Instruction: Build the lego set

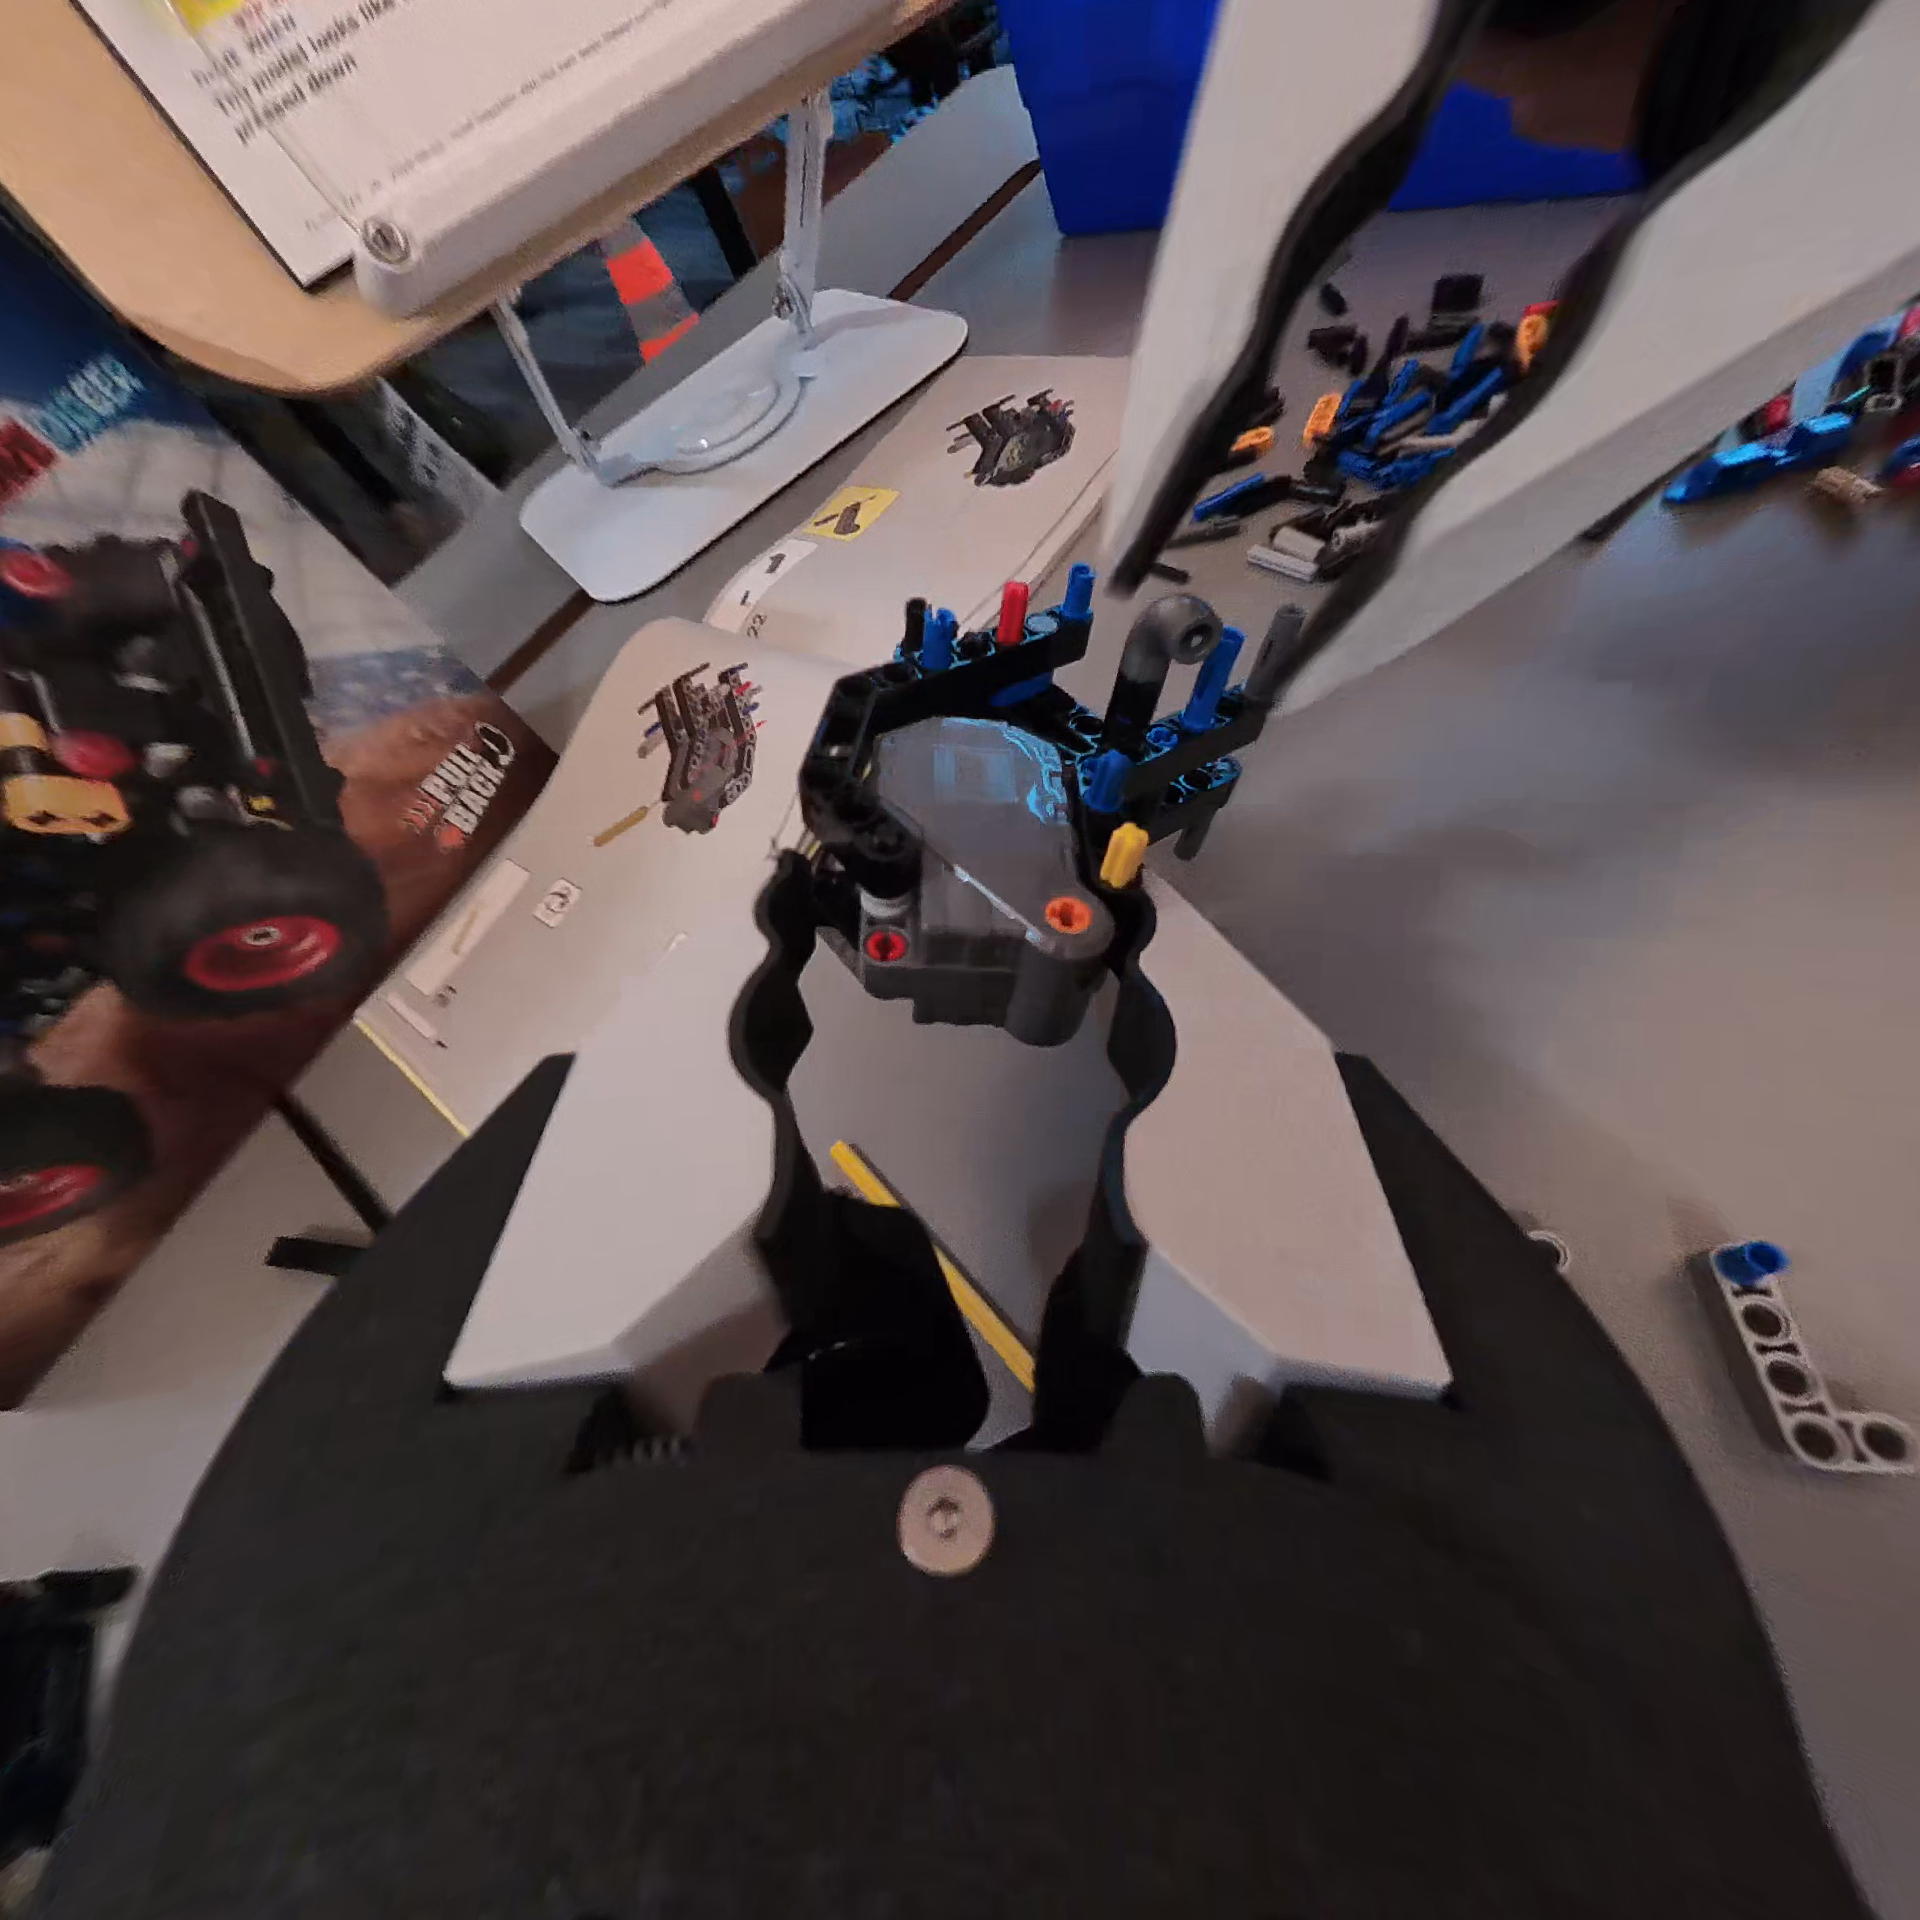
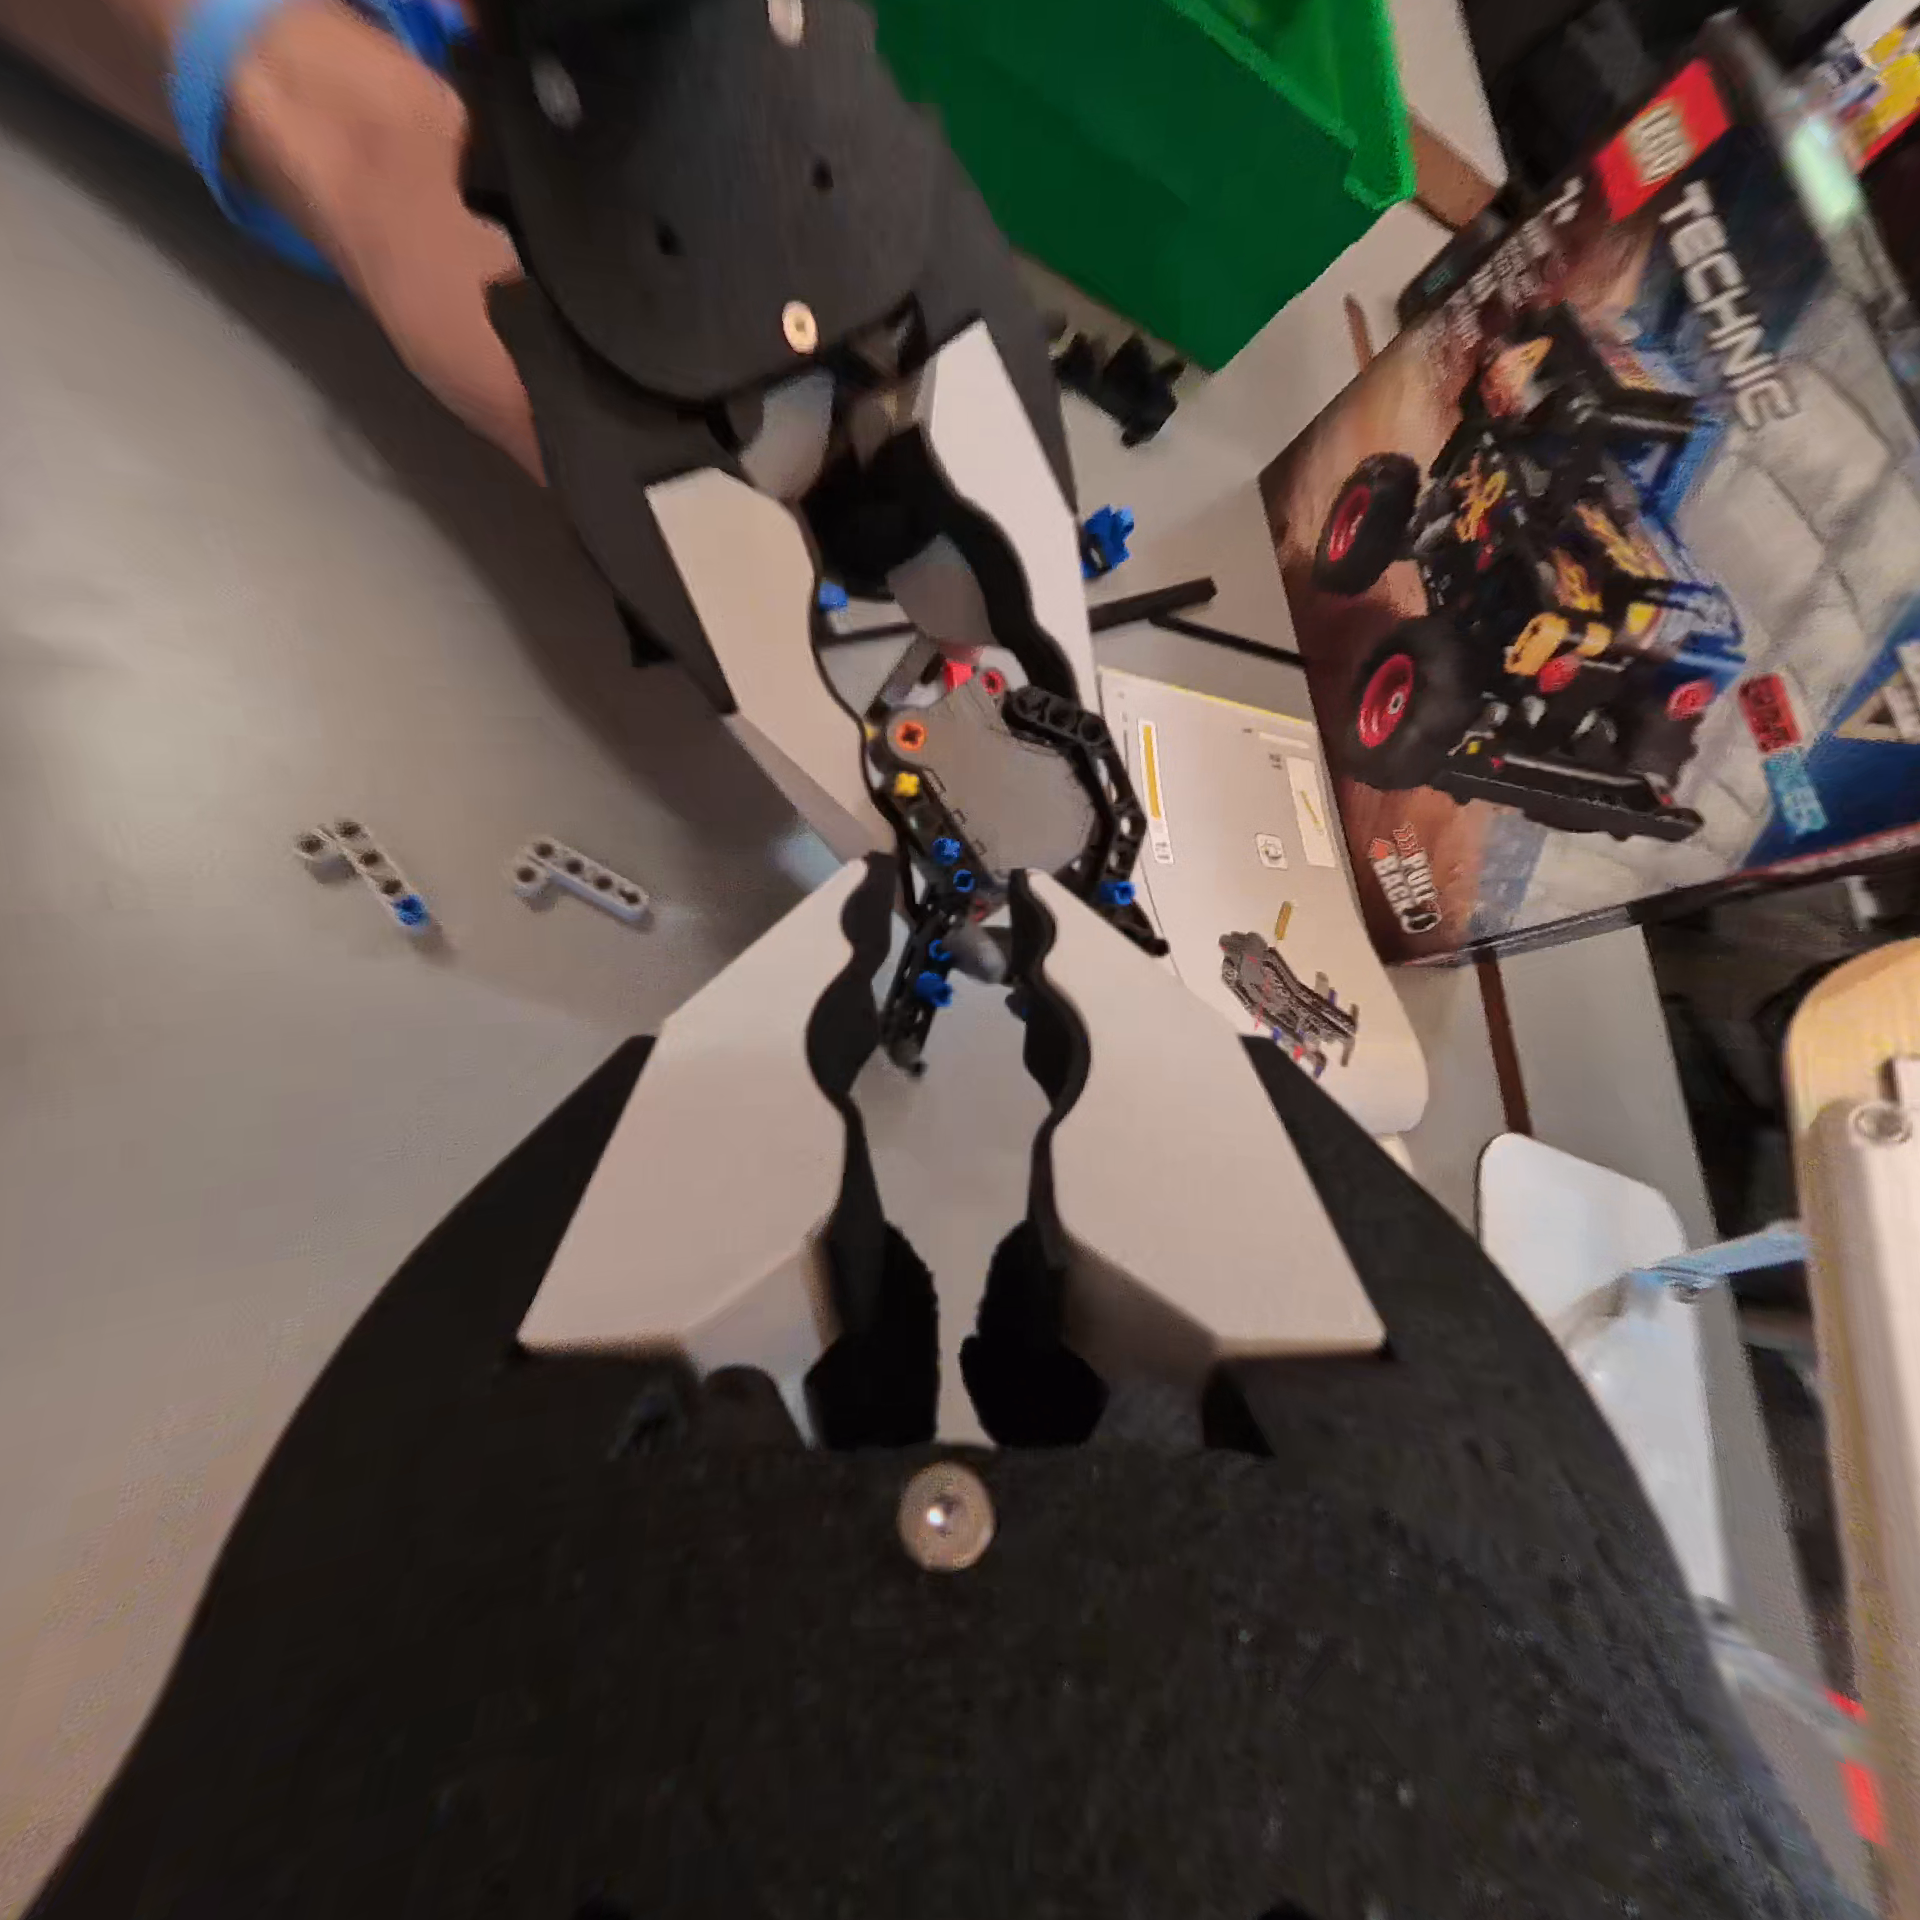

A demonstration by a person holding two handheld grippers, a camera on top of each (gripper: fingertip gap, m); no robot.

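Note:
My left gripper point(image 1: 956, 904) is shut on the partly built Lego assembly point(image 1: 977, 810). The assembly is a grey motor block framed by black beams, with blue, red and yellow pins. It is held above the table. In the right wrist view the left gripper point(image 2: 966, 758) comes down from the top with the assembly point(image 2: 997, 790). My right gripper point(image 2: 951, 894) is partly open, and its fingertips straddle the assembly's far end with a grey curved piece point(image 2: 982, 956). In the left wrist view the right gripper point(image 1: 1205, 623) reaches in from the upper right.
Two light grey L-shaped beams point(image 2: 364, 862) point(image 2: 582, 883) lie on the table; one point(image 1: 1797, 1361) carries a blue pin. A yellow axle point(image 1: 935, 1257) lies under my left gripper. The open instruction booklet point(image 1: 623, 831), set box point(image 2: 1610, 540), loose-parts pile point(image 1: 1382, 416), blue bin point(image 1: 1101, 104), green bin point(image 2: 1143, 156) and paper stand point(image 1: 727, 416) surround them. The left gripper's tips are roughly 6 cm from the right gripper's.

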